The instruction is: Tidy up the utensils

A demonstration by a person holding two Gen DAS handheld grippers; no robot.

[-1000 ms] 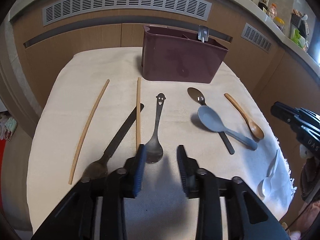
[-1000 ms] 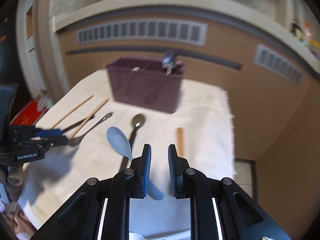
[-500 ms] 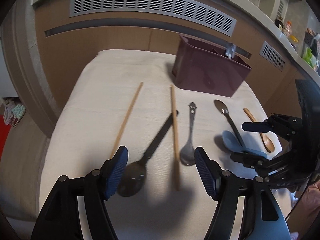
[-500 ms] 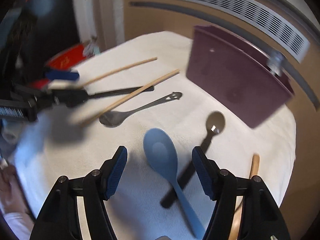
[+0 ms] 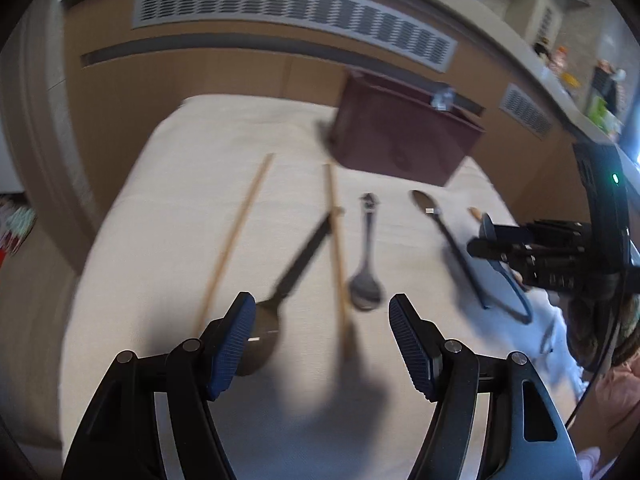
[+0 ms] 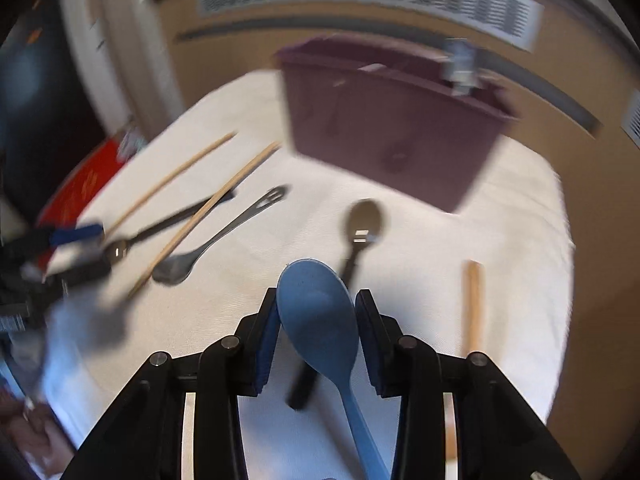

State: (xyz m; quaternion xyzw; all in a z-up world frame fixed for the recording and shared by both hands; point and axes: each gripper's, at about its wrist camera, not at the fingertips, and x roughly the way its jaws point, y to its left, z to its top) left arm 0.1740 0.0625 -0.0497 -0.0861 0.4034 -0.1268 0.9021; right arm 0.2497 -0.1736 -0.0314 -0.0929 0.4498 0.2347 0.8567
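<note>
Bracketing the blue spoon (image 6: pixel 318 312) bowl, right hand-held gripper (image 6: pixel 316 314) fingers touching, left hand-held gripper (image 5: pixel 322 336) spread wide.

A cream woven cloth (image 5: pixel 180 208) is covering the table, looking matt and slightly rough. Two chopsticks, one to the left (image 5: pixel 236 236) and one nearer the middle (image 5: pixel 338 256), are showing pale, unvarnished-looking wood. A metal spoon (image 5: pixel 366 264) is reflecting dully, its finish dark and smooth. A black-handled spoon (image 6: pixel 358 240) is pairing a shiny metallic bowl with a matt dark handle. A blue spoon (image 6: pixel 320 316) is appearing as smooth matt plastic. A wooden handle (image 6: pixel 474 304) is looking light and satiny. The maroon caddy (image 6: pixel 396 132) is presenting as smooth, faintly glossy plastic. Ribbed blue pads (image 5: pixel 412 344) are lining black matt plastic fingers.
</note>
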